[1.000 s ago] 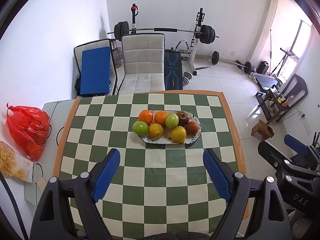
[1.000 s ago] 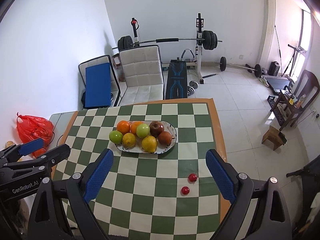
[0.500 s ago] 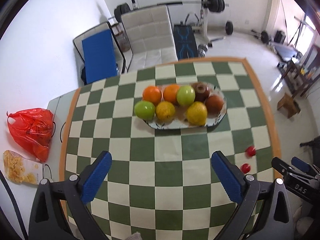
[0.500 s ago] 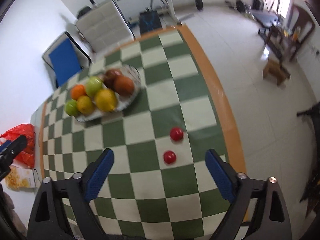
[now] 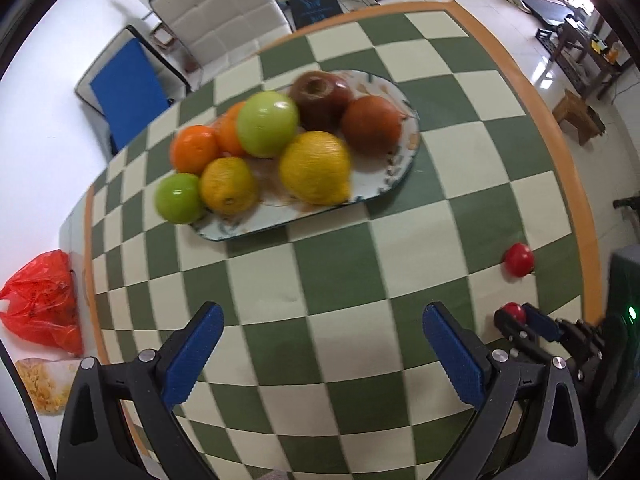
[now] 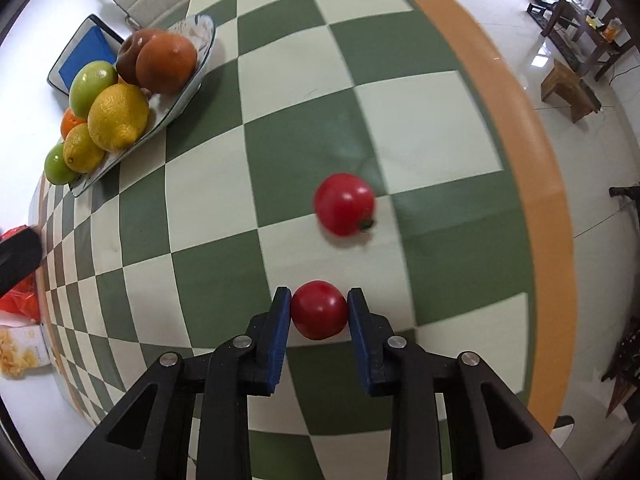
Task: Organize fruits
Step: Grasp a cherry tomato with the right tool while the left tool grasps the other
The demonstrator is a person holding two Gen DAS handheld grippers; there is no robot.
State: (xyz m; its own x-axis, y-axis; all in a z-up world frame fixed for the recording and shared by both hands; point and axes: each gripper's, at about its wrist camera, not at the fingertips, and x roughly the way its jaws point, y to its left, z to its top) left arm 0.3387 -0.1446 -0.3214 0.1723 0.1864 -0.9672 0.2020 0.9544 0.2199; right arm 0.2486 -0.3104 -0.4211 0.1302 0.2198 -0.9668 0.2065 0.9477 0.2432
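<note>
Right tool (image 6: 319,312) now clamps near tomato (image 6: 319,310) (left wide open).

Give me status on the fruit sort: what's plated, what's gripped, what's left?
Done: the plate already holds the large fruits, among them a lemon and green apples.
In hand: the right gripper has its pads on either side of the near red tomato, down at the table. The left gripper is open and holds nothing.
Left: the far red tomato lies loose on the checkered table.

Bare checkered table (image 5: 340,264) before fruit plate (image 5: 400,172), loose tomato (image 6: 345,204) ahead
</note>
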